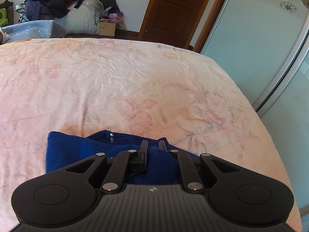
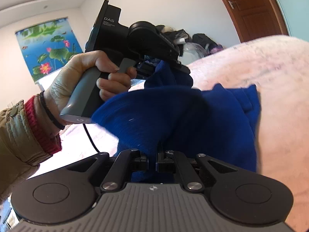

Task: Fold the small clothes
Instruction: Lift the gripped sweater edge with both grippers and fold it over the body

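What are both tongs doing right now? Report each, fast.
Left tongs: shut on the blue garment, over the pink bedsheet.
Right tongs: shut on the same blue garment, lifting a fold of it.

The near part of the blue garment [image 1: 81, 150] is hidden behind the left gripper [image 1: 153, 144] body. In the right wrist view, the fingers [image 2: 161, 150] of the right gripper [image 2: 152, 155] are buried in blue cloth, so their tips cannot be seen. The person's sleeve [image 2: 17, 135] is cut by the left edge. The bed [image 2: 251, 61] is blurred there.
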The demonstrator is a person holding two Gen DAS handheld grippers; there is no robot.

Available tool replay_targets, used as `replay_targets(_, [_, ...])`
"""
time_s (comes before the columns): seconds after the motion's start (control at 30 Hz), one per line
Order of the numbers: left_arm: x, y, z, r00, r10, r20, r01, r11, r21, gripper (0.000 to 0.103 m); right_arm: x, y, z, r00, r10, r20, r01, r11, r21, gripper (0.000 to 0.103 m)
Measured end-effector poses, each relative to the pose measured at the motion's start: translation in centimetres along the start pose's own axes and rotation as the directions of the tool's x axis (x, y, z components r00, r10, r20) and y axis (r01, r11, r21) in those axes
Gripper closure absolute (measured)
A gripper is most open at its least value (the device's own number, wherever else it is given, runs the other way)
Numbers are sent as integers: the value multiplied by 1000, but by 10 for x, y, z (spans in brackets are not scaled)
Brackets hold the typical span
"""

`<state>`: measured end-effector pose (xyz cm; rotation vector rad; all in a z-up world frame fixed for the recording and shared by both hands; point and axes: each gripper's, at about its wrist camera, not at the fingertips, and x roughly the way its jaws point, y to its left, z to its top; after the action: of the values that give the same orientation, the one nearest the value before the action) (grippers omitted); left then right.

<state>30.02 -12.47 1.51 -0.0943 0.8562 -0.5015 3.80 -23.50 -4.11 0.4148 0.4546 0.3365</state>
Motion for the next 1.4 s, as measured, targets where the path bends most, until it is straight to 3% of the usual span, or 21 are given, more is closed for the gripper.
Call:
replay_targets(0.2, [-2, 1, 1, 994, -108, 30, 110, 992, -70, 91, 1, -18, -9, 998, 30, -53, -24, 993, 113, 95])
replay_targets(0.27, [-4, 5, 4, 986, -162, 40, 166, 978, -128, 87, 4, -26, -13, 996, 37, -81, -22, 984, 176, 89])
replay_targets(0.3, [-7, 7, 6, 981, -186, 46, 191, 970, -149, 78, 5, -30, -14, 995, 39, -90, -20, 980, 197, 86])
replay_targets(0.33, [-10, 9, 7, 980, -193, 53, 199, 967, -159, 57, 5, -32, -16, 994, 40, -99, -18, 977, 212, 86])
replay_targets(0.37, [-14, 10, 6, 981, -184, 68, 193, 967, -164, 43, 6, -34, -17, 994, 42, -105, -17, 974, 225, 81])
replay_targets(0.4, [-21, 11, 5, 982, -164, 93, 178, 971, -161, 22, 6, -36, -18, 993, 47, -107, -20, 972, 236, 76])
replay_targets(0.43, [-28, 13, 2, 982, -144, 126, 162, 975, -151, 19, 6, -36, -17, 993, 57, -107, -29, 970, 242, 71])
replay_targets(0.5, [-42, 16, -6, 981, -98, 169, 117, 988, -104, 19, 7, -39, -15, 992, 67, -109, -39, 969, 245, 63])
replay_targets(0.63, [-57, 27, -29, 988, 17, 156, -7, 998, -68, 19, 7, -41, -9, 991, 87, -99, -59, 965, 257, 48])
replay_targets(0.83, [-74, 32, -81, 981, 110, 161, -106, 994, -29, 19, 25, -66, 15, 986, 127, -104, -90, 946, 310, 42])
replay_targets(0.93, [-80, 24, -106, 977, 127, 174, -131, 991, 15, 19, 41, -83, 34, 980, 174, -102, -127, 925, 357, 44])
replay_targets(1.2, [-80, 4, -134, 963, 177, 202, -202, 973, 110, 19, 103, -123, 82, 935, 314, -167, -216, 873, 438, 43])
replay_targets(1.27, [-80, 0, -136, 963, 177, 203, -205, 971, 126, 19, 115, -129, 86, 927, 335, -171, -228, 862, 454, 53])
replay_targets(1.3, [-81, -2, -136, 964, 173, 203, -203, 970, 133, 19, 119, -130, 89, 934, 311, -177, -206, 872, 445, 73])
replay_targets(1.33, [-81, -4, -136, 965, 170, 202, -200, 970, 137, 19, 121, -130, 91, 939, 290, -186, -186, 881, 436, 83])
replay_targets(1.4, [-82, -7, -137, 968, 151, 201, -182, 972, 148, 19, 119, -130, 91, 944, 273, -184, -176, 890, 420, 83])
